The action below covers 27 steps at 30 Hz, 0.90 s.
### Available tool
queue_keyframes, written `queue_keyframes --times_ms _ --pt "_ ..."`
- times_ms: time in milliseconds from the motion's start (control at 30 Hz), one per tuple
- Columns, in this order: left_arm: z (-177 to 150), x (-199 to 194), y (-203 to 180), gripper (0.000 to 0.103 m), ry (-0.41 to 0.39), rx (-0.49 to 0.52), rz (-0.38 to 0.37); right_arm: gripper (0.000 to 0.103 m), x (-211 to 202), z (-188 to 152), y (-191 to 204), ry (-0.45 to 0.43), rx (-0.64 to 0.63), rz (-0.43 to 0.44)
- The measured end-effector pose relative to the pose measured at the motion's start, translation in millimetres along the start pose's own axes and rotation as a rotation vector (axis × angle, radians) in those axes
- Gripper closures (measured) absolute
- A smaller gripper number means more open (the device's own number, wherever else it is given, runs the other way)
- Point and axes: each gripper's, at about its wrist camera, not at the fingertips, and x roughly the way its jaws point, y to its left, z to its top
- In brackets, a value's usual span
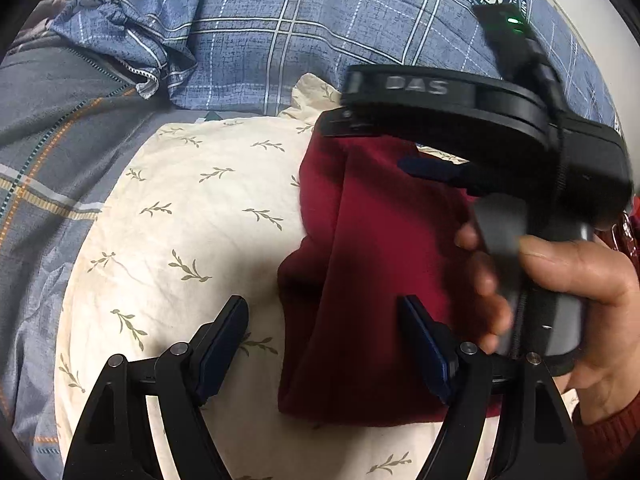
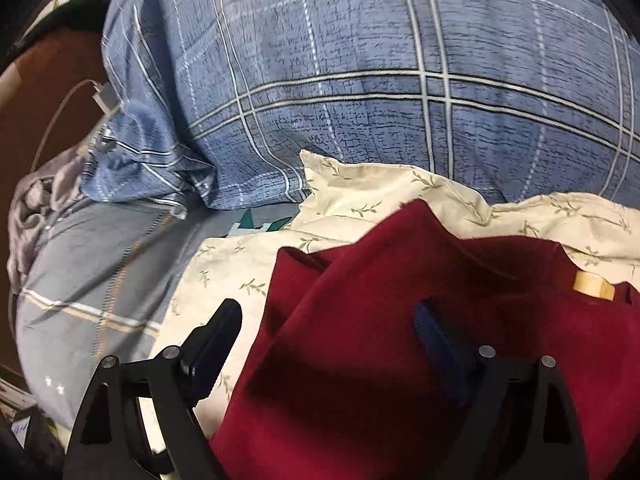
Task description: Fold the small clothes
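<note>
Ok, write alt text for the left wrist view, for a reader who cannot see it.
A dark red garment lies on a cream leaf-print pillow, with the open left gripper low over its near edge. The right hand holds the right gripper above the garment's right side, with blue plaid bedding behind.

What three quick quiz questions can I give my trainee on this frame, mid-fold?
1. True or false: the left gripper has its fingers spread apart.
2. What colour is the garment being folded?
3. The garment lies on: A) the blue plaid pillow, B) the cream leaf-print cloth, C) a bare wooden floor.

Key:
1. True; nothing is clamped between them.
2. Dark red.
3. B. In the right wrist view, the right gripper is open too, over the garment's edge.
</note>
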Motion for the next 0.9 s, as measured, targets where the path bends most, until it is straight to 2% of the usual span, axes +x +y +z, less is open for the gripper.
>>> queue_keyframes --times_ms 133,233,267,300,333,400,467,633,900 --pt "1 1 3 0.025 0.0 -0.015 -0.009 0.007 19 2 15 0.049 -0.095 -0.079" --pt "2 3 3 0.025 0.0 -0.015 -0.006 0.009 28 -2 24 0.066 -0.195 -0.151" --pt "3 4 3 0.025 -0.002 -0.016 -0.006 0.018 25 -4 23 0.048 -0.209 -0.173" --pt "3 5 3 0.025 -0.003 -0.017 -0.006 0.039 21 -6 21 0.028 -0.207 -0.185" --pt "4 5 3 0.024 -0.005 -0.02 -0.008 0.045 14 -7 16 0.001 -0.191 -0.15" --pt "5 6 3 0.024 -0.01 -0.025 -0.012 0.075 2 -6 6 -0.022 -0.159 -0.074" --pt "7 6 3 0.023 -0.019 -0.033 -0.029 0.084 -14 -8 -1 -0.052 -0.144 -0.042" --pt "16 9 1 0.023 -0.049 -0.034 -0.076 0.087 -42 -10 -20 -0.097 -0.119 0.003" --pt "16 20 -5 0.025 -0.082 -0.017 -0.109 0.088 -48 -13 -33 -0.082 -0.083 0.029"
